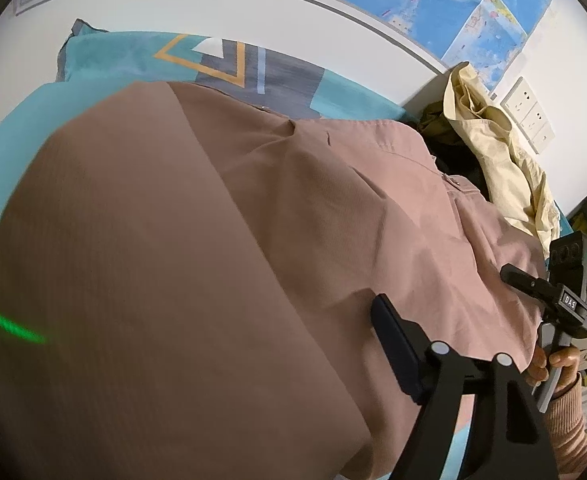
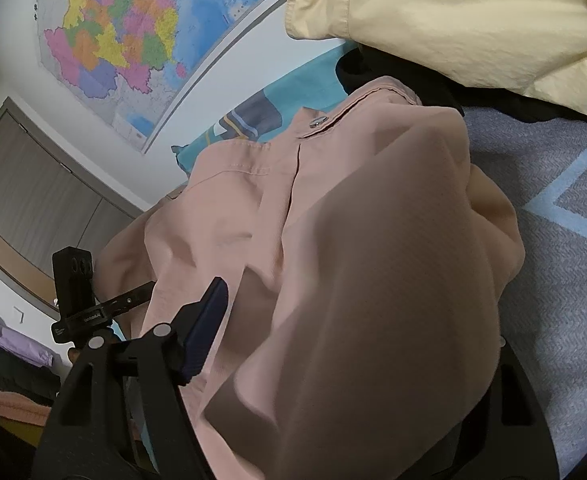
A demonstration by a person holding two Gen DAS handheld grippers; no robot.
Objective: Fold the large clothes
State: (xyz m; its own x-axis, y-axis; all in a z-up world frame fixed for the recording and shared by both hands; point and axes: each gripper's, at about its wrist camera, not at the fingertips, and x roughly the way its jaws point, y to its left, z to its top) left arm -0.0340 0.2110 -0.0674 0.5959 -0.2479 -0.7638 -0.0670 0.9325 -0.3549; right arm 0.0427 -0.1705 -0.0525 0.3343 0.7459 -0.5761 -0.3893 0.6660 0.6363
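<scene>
A large dusty-pink shirt (image 1: 253, 220) with snap buttons lies spread on the bed and fills both views. My left gripper (image 1: 293, 320) is at its near hem with jaws wide. One finger (image 1: 393, 344) shows and the other is hidden under the cloth draped over it. My right gripper (image 2: 293, 300) stands the same way on the shirt (image 2: 353, 260). Its left finger (image 2: 209, 320) is bare and its right finger is buried under a bulge of cloth. Each view also shows a finger of the other gripper (image 1: 523, 280) (image 2: 133, 300) at the shirt's edge.
A cream garment (image 1: 493, 152) (image 2: 453, 20) and a dark one (image 2: 373, 68) lie heaped beyond the shirt's collar end. Under it all is a teal and grey patterned bed cover (image 1: 105, 56) (image 2: 553, 240). A wall map (image 2: 113, 40), wall sockets (image 1: 529, 116) and a wardrobe (image 2: 25, 200) surround the bed.
</scene>
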